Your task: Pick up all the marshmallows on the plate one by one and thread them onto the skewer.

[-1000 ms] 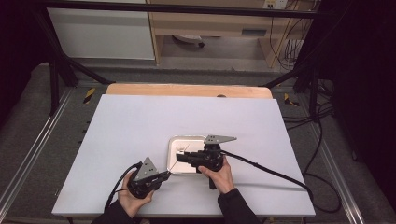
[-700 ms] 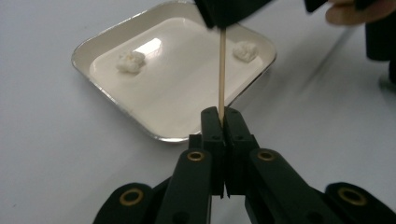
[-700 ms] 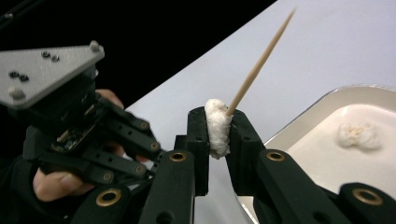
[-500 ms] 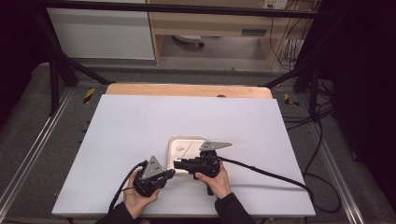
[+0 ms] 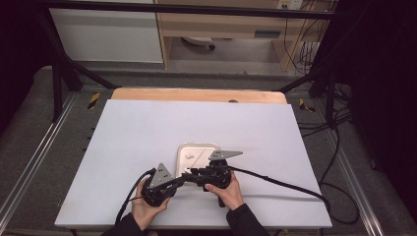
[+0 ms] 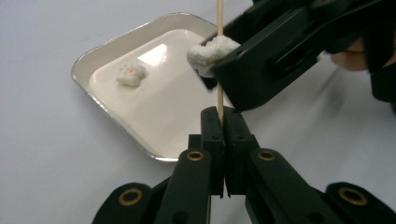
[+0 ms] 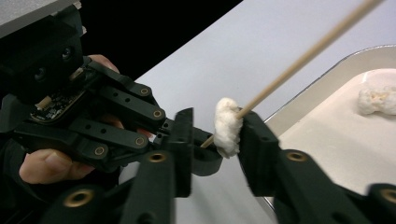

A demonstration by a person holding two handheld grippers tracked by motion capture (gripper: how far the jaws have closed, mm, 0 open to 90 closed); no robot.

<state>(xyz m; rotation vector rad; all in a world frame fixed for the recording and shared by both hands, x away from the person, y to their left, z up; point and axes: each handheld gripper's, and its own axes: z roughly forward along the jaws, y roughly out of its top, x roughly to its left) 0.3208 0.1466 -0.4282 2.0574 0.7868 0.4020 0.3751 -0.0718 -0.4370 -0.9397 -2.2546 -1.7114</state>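
Left gripper [image 6: 223, 122]: jaws clamped shut on the lower end of a thin wooden skewer [image 6: 219, 74], held upright straight ahead of its pads.

Right gripper [image 7: 212, 135]: jaws just opened and stood apart, with a white popcorn piece [image 7: 227, 125] threaded on the skewer between them; piece lay against the right-hand pad, clear of the other. In the left gripper view, sat just above and beyond the left gripper's tips, popcorn piece [image 6: 211, 52] at its jaw edge.

Beyond both grippers, just past their tips: a shallow silver-rimmed tray [image 6: 100, 51] on the white table [image 5: 147, 128], holding 1 more popcorn piece [image 6: 130, 74] near its far side.

Seen from above: left gripper [image 5: 182, 180] and right gripper [image 5: 193, 173] tip to tip at the tray's near edge.
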